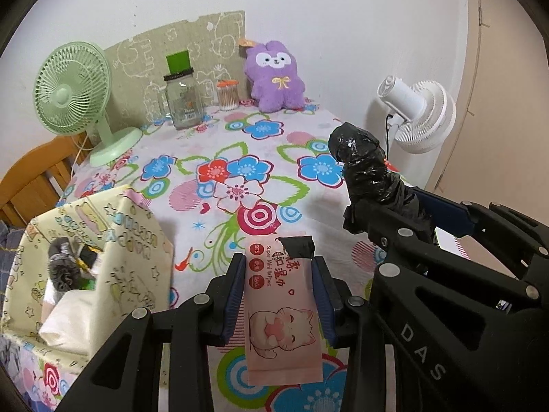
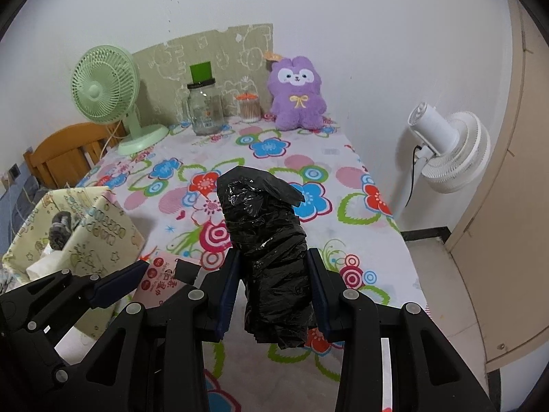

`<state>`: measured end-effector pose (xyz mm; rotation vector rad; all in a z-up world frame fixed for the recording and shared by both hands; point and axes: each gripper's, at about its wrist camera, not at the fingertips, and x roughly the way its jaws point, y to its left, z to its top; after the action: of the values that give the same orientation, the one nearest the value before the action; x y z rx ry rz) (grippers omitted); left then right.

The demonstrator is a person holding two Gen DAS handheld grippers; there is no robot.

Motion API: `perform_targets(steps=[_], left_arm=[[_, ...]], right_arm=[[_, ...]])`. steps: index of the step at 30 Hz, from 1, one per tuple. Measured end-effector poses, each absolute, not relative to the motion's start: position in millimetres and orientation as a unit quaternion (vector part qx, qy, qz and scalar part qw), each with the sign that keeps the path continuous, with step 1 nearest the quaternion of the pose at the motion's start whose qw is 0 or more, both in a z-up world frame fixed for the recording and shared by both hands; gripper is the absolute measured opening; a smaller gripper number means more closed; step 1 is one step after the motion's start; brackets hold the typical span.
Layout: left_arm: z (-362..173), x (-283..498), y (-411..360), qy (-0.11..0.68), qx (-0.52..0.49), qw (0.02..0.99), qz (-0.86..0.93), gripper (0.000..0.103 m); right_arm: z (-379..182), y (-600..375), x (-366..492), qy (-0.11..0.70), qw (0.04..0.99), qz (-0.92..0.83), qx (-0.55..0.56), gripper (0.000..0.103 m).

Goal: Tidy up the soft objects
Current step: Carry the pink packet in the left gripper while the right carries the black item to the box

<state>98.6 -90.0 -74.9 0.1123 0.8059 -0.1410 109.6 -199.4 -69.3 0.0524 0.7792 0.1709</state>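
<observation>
Over the flowered tablecloth (image 1: 260, 137) the left gripper (image 1: 278, 295) pinches the pink wipes pack (image 1: 283, 312) and the right gripper (image 2: 273, 295) the black plastic roll (image 2: 266, 240), both near the open yellow box (image 1: 137, 226); slippery film may slide out of either grip

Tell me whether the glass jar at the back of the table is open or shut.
Shut: the glass jar stands upright with its black lid seated on the mouth. Whether the lid is screwed tight, cannot tell.
</observation>
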Motion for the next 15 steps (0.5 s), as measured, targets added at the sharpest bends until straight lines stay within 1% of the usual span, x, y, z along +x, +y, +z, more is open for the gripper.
perform_targets(steps=[15], left_arm=[[-39.6, 63.2, -83.9, 0.351, 0.066, 0.931, -0.075, 0.039]], right_arm=[[-30.1, -193.2, 76.5, 0.350, 0.933, 0.078, 0.025, 0.042]])
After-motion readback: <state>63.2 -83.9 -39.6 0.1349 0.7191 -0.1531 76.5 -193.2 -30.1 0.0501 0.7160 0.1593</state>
